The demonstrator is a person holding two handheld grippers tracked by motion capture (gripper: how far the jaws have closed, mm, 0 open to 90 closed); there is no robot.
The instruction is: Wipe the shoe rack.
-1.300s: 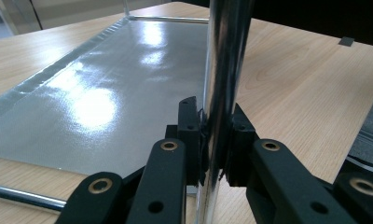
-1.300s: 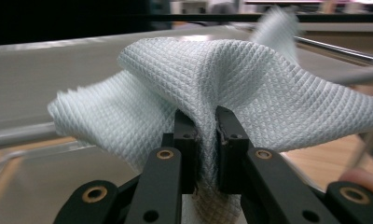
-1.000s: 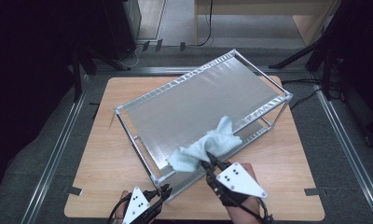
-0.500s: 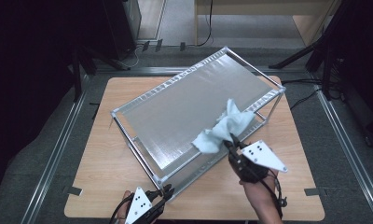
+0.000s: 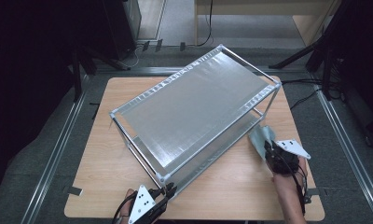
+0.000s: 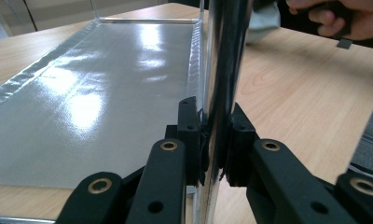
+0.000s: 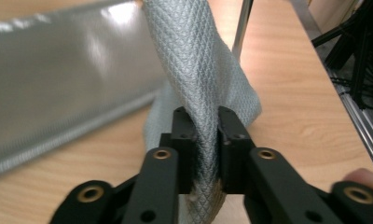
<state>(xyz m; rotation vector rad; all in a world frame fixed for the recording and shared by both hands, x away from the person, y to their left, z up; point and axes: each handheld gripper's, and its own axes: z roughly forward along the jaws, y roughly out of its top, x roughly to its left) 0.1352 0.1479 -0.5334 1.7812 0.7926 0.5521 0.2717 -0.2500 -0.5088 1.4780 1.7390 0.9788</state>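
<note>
The grey cloth (image 5: 261, 137) hangs off the rack's top shelf (image 5: 194, 109), low by the right end over the table (image 5: 105, 172), pinched in the right gripper (image 7: 204, 140), whose jaws have just been easing open. The left gripper (image 6: 216, 149) clamps the rack's corner post (image 6: 224, 70). Wiping the top looks finished; next, probably set the cloth down or start on the lower shelf (image 5: 236, 140).
</note>
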